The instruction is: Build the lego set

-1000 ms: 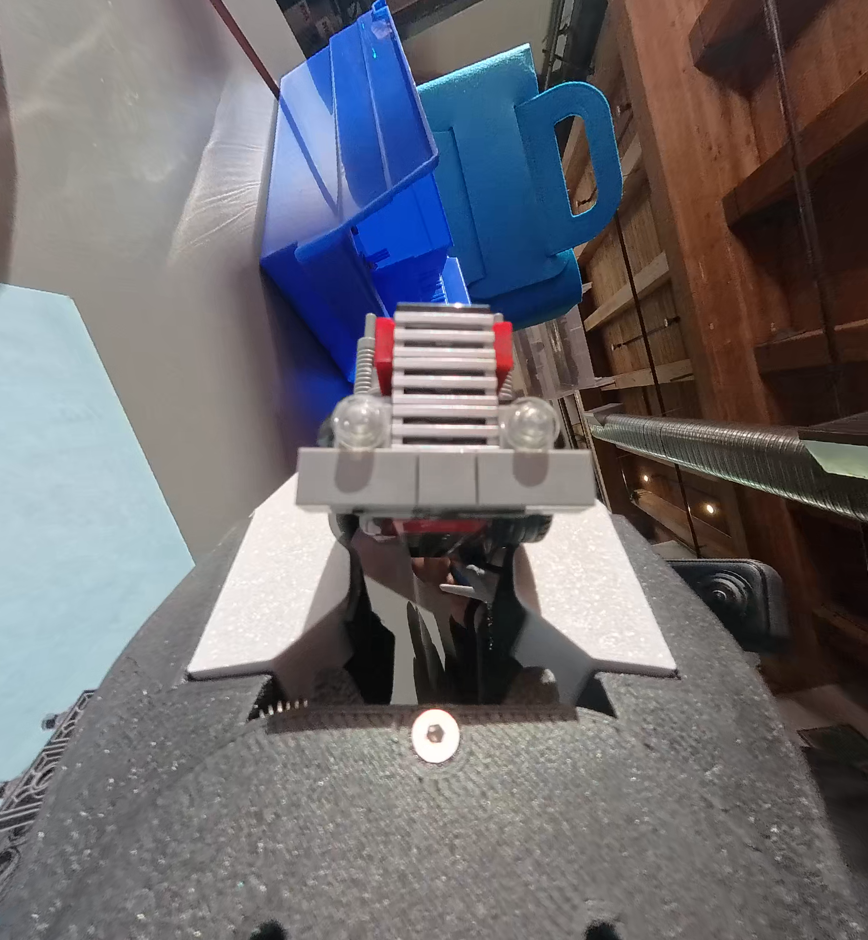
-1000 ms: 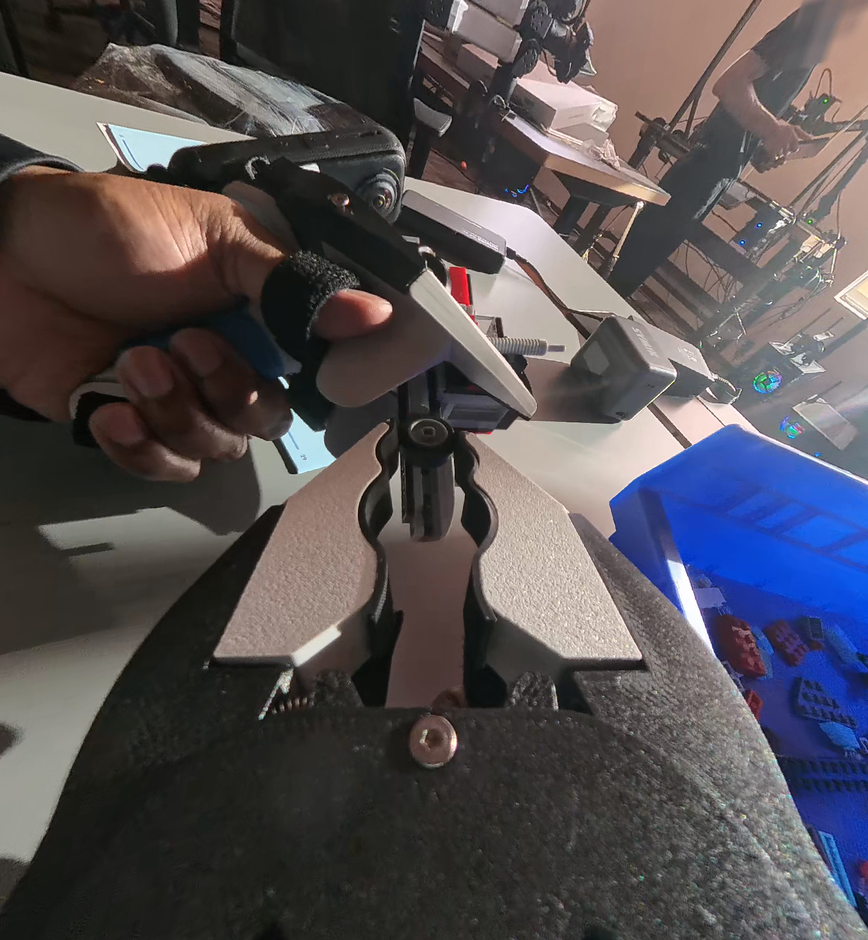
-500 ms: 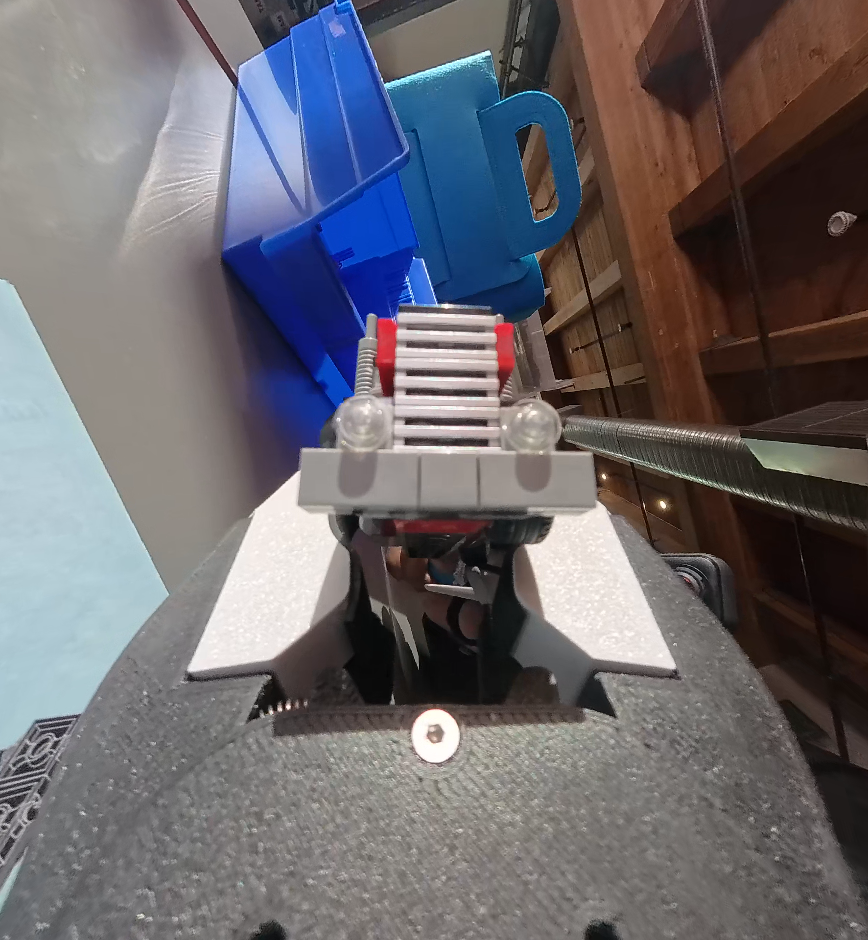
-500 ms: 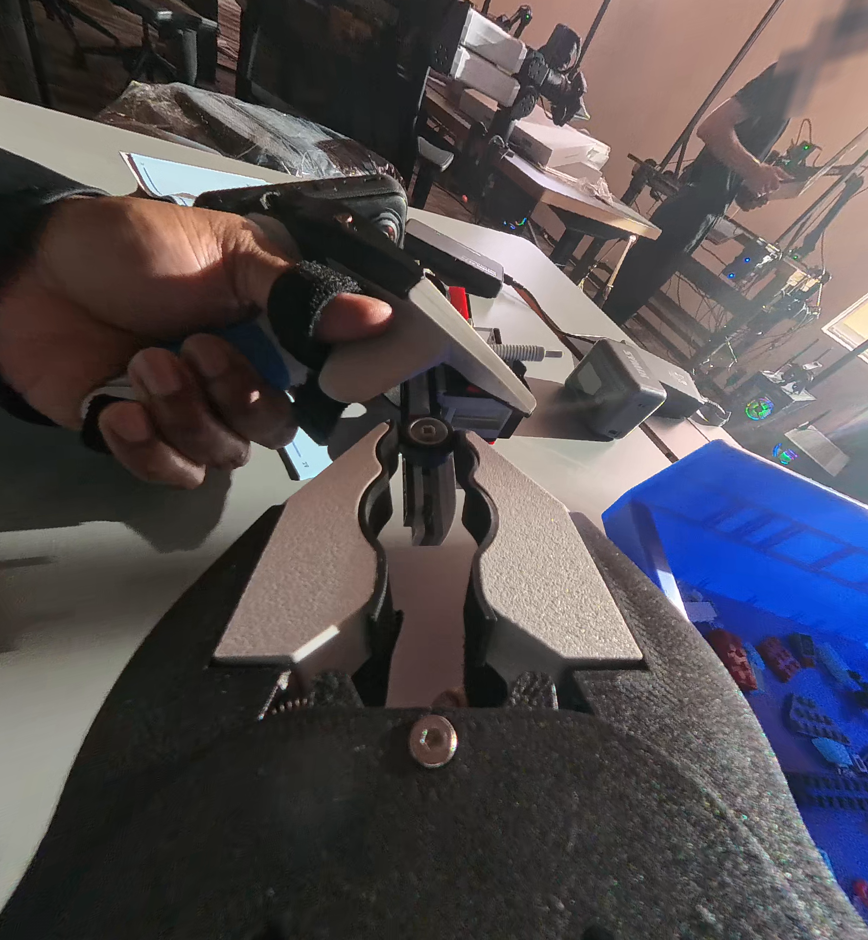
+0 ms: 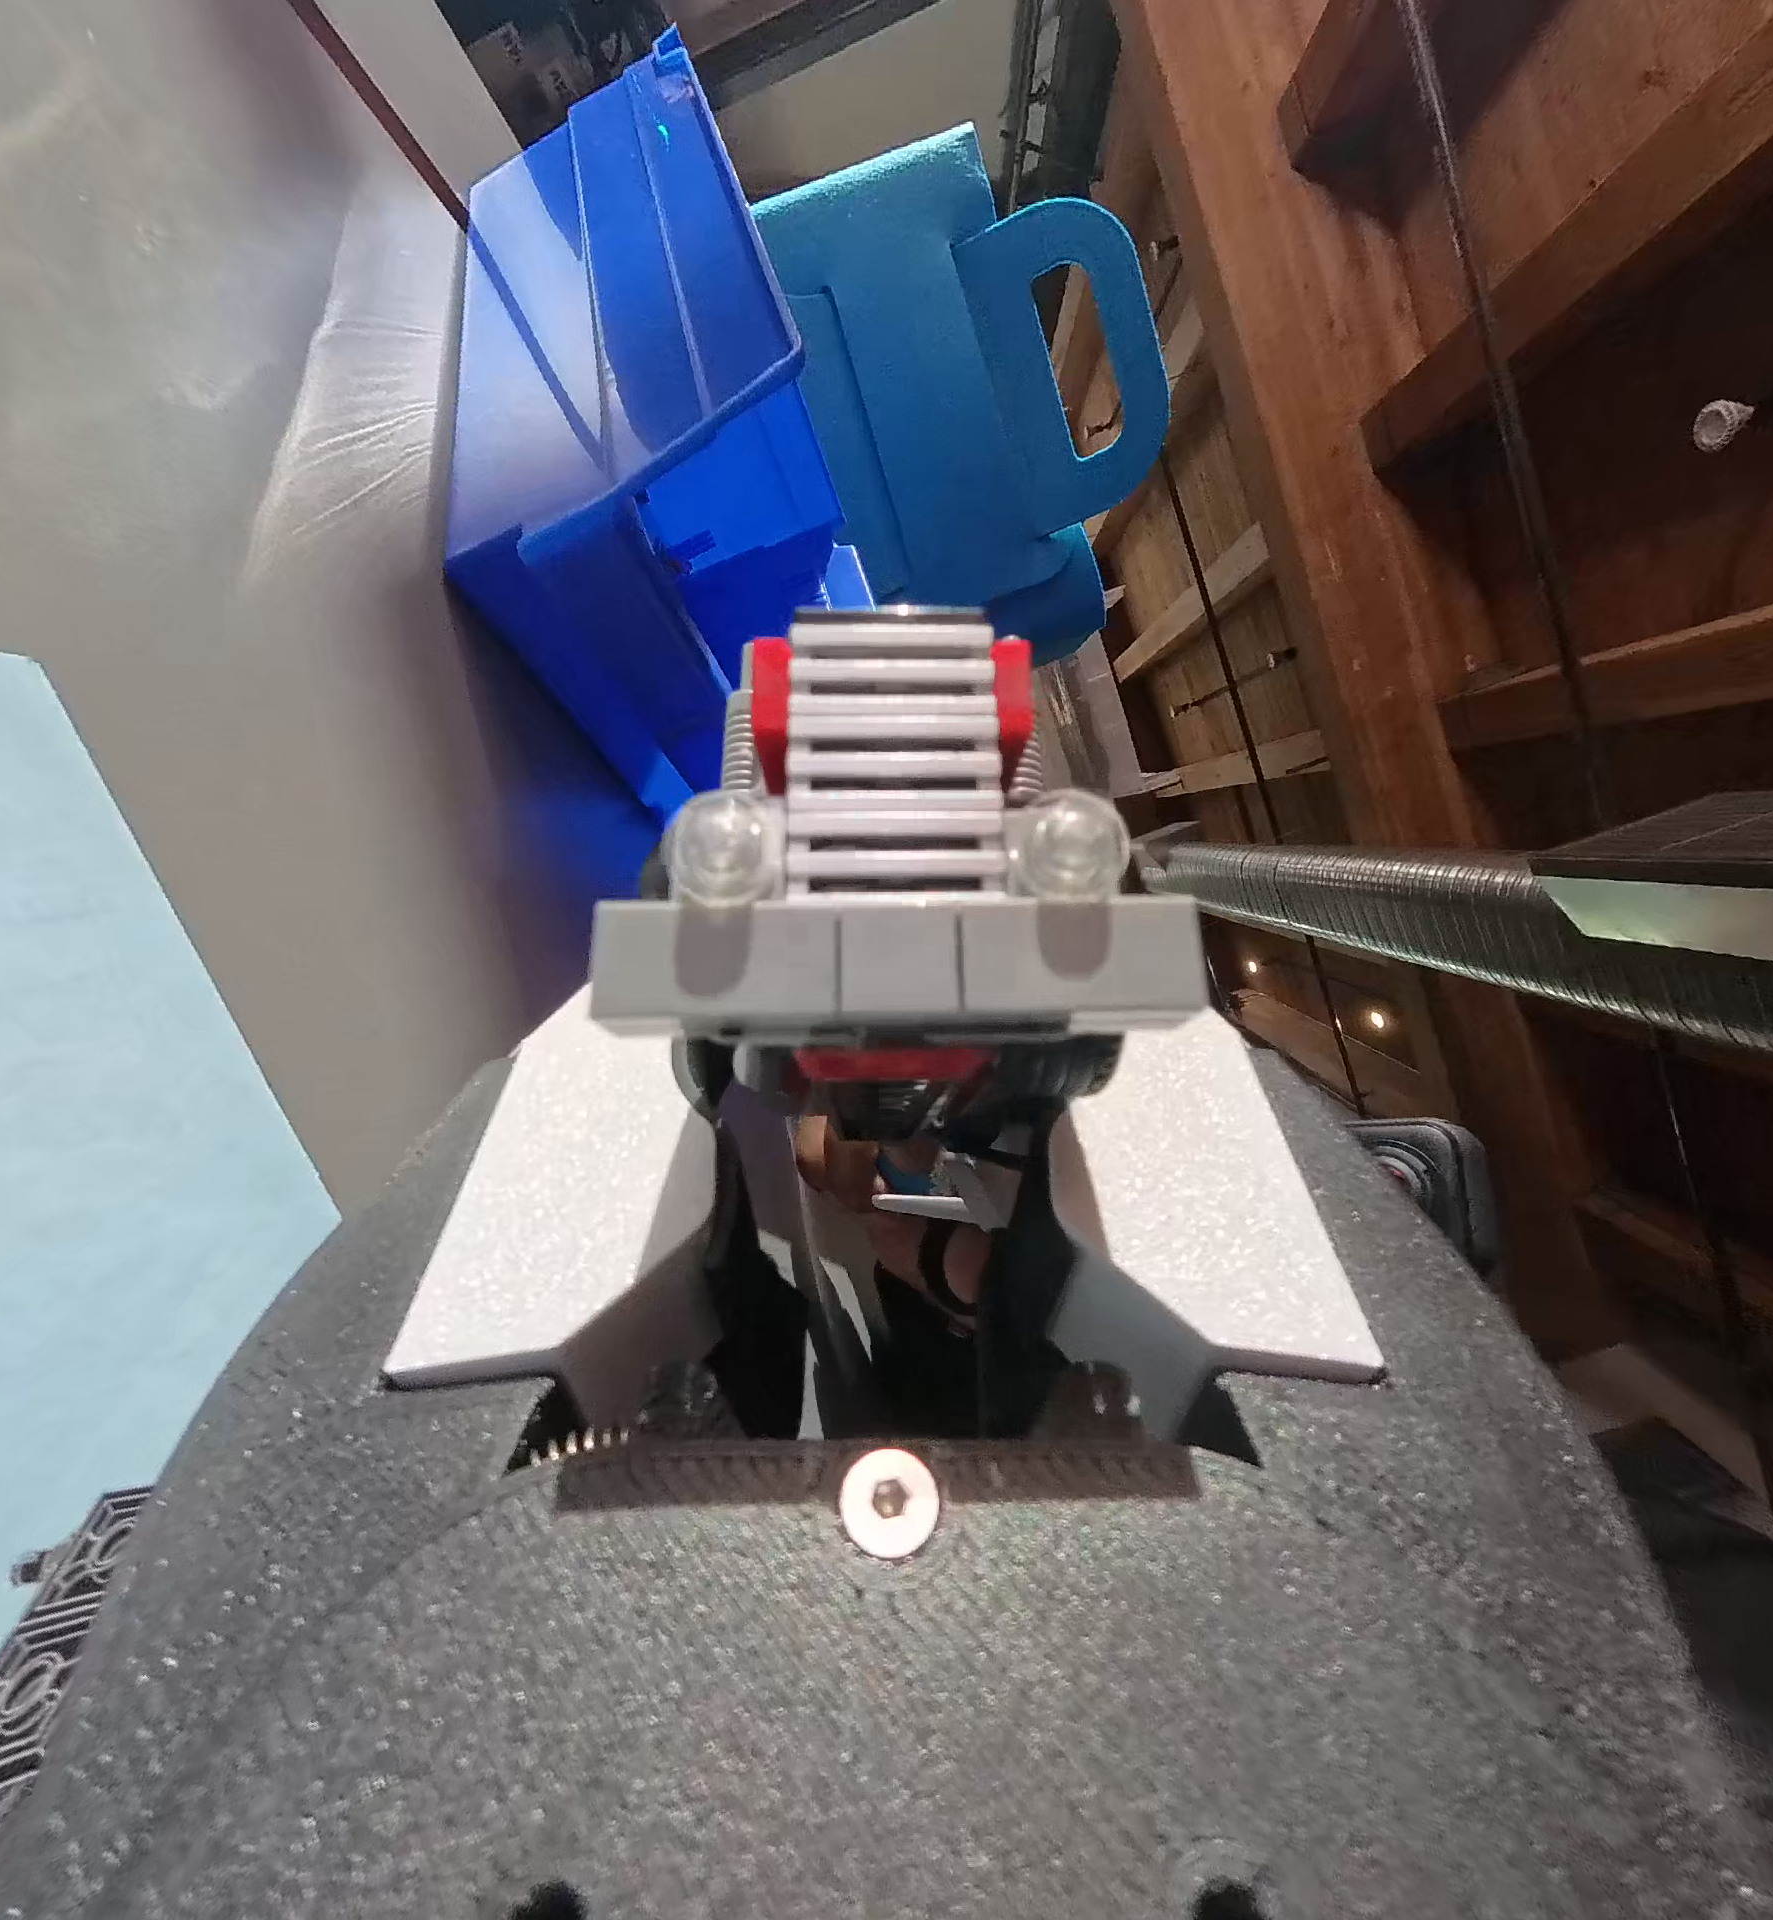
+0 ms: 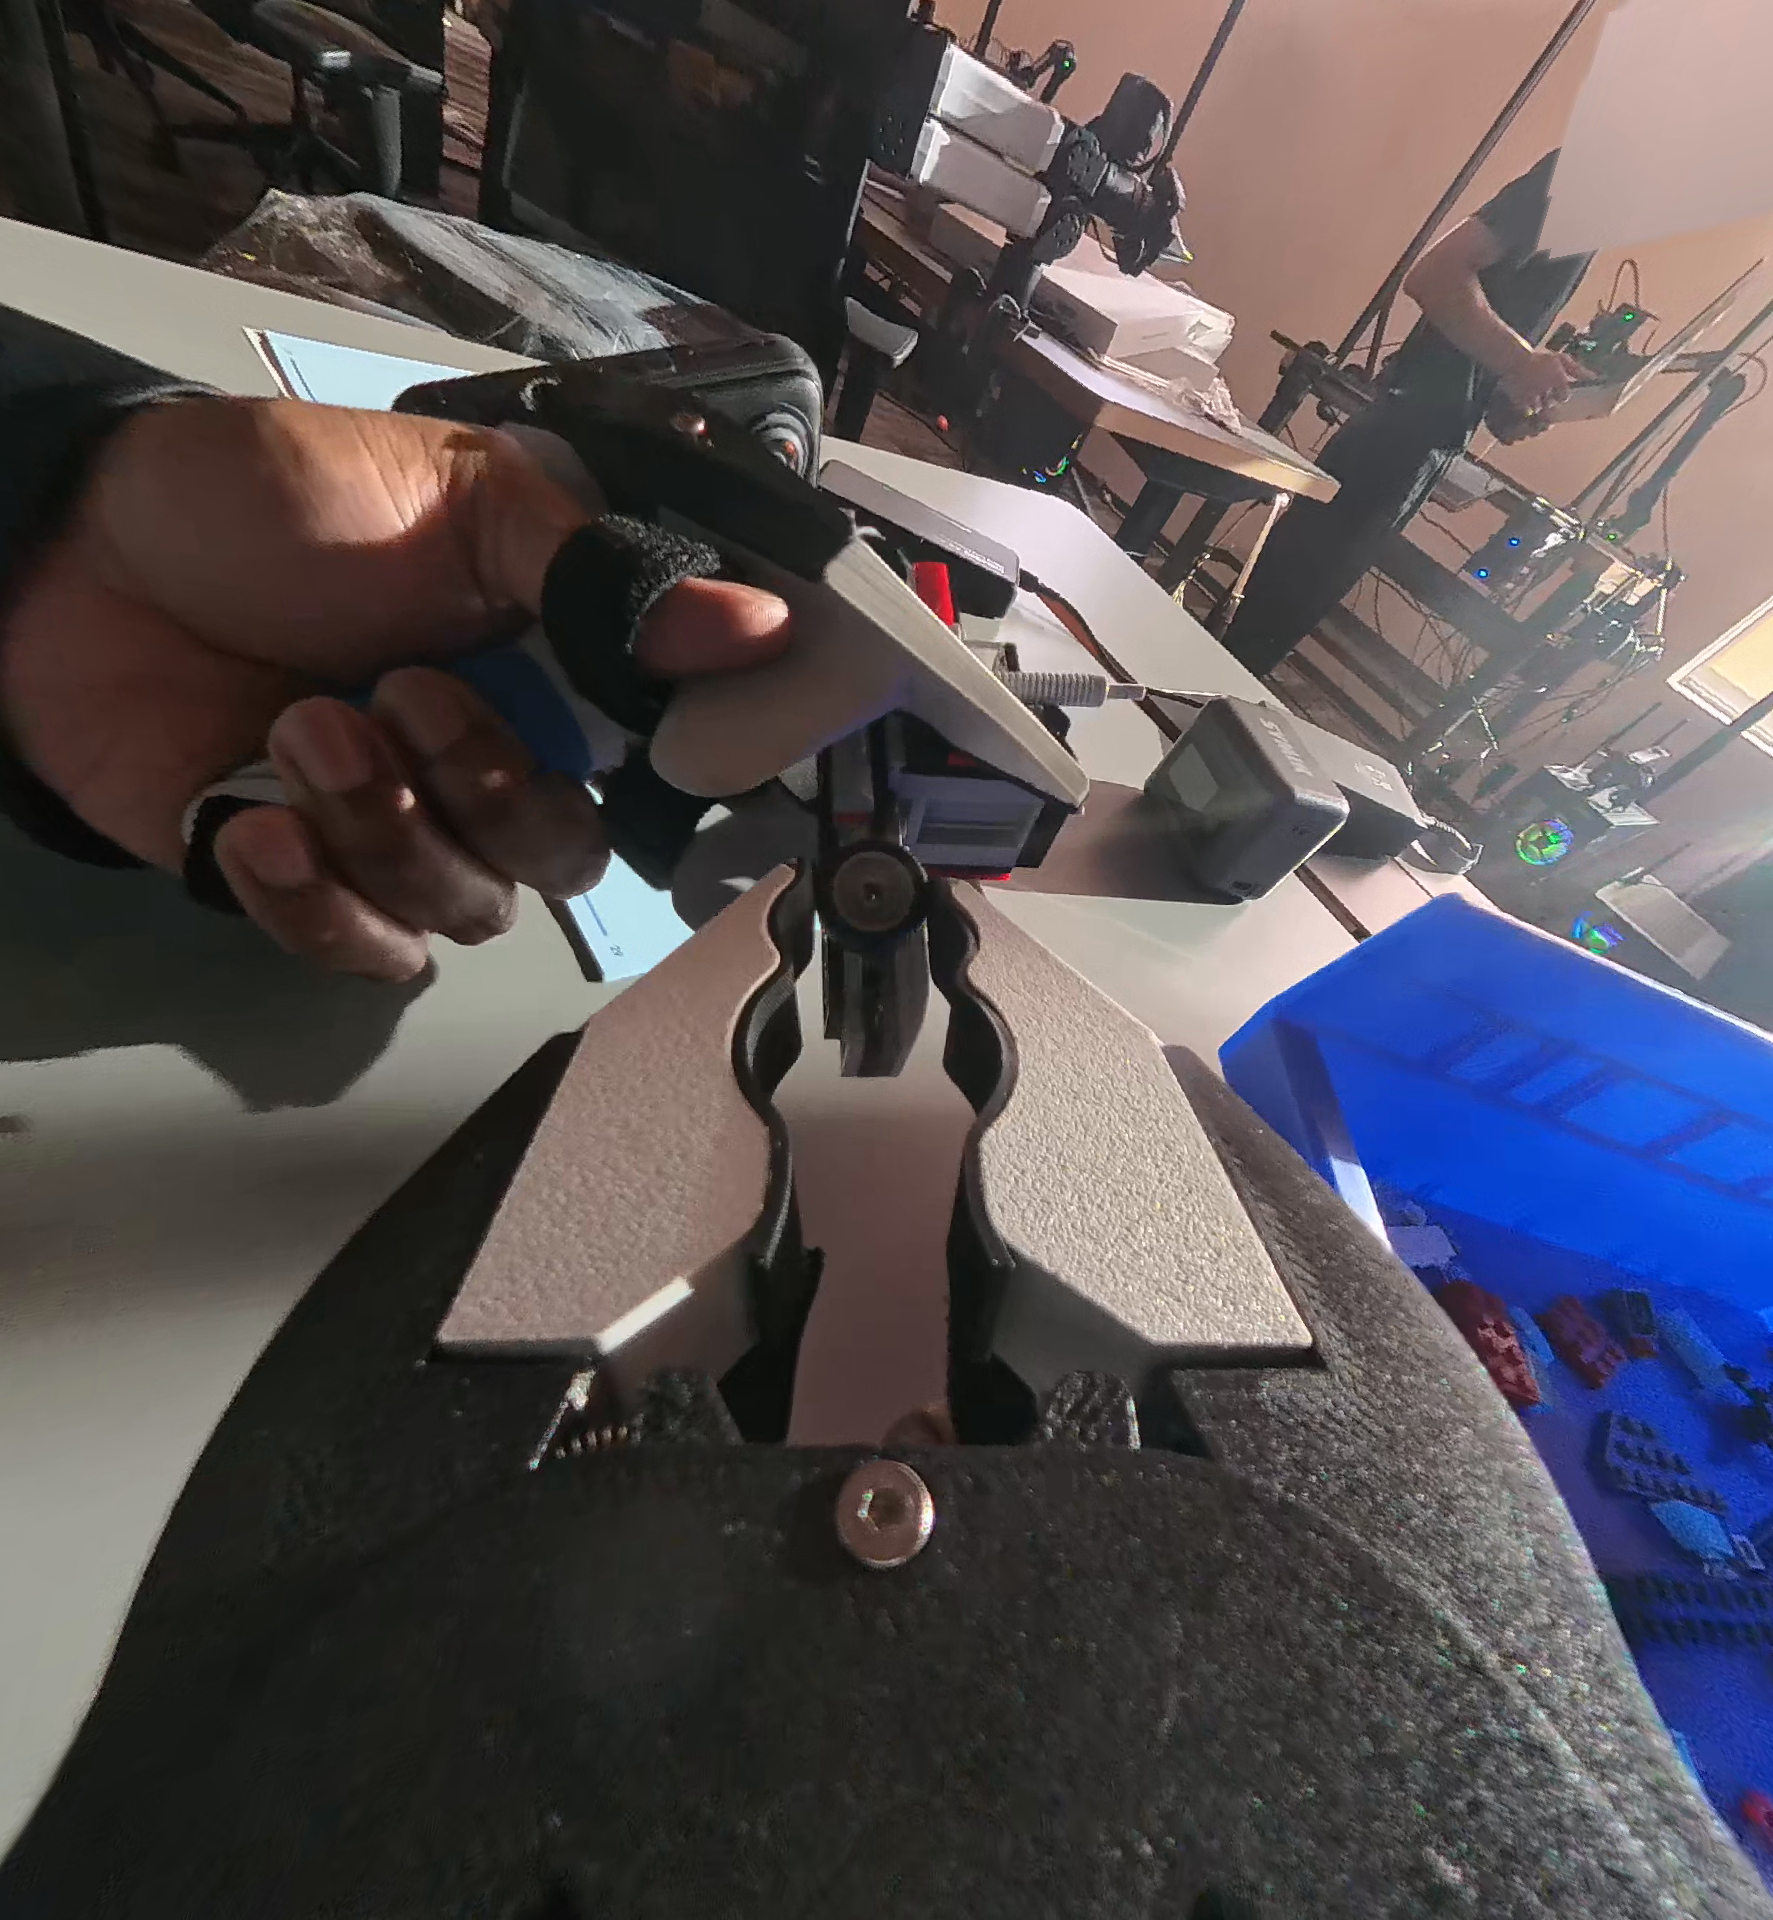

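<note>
My left gripper (image 5: pixel 897 1049) is shut on a lego truck (image 5: pixel 892 831) with a grey grille, clear headlights and red parts. The truck is held in the air, nose toward the camera. In the right wrist view a hand (image 6: pixel 342 665) holds that left gripper, and the truck (image 6: pixel 965 821) sits between its grey fingers (image 6: pixel 861 675). My right gripper (image 6: pixel 869 899) is shut on a black wheel piece with a round grey hub (image 6: pixel 866 896), held against the truck's underside. The joint between wheel and truck is partly hidden.
A blue bin (image 6: pixel 1588 1091) with several loose bricks (image 6: pixel 1640 1455) stands at the right on the grey table (image 6: pixel 238 1195). It also shows in the left wrist view (image 5: pixel 591 468) next to a teal bag (image 5: pixel 965 364). A black camera block (image 6: pixel 1246 800) lies behind the truck. A person (image 6: pixel 1433 416) stands at the back. Left tips to right tips: about 4 cm.
Both grippers have kept their hold. The hand with the truck has drifted slightly, and the wheel piece stays pressed at the truck's underside.
</note>
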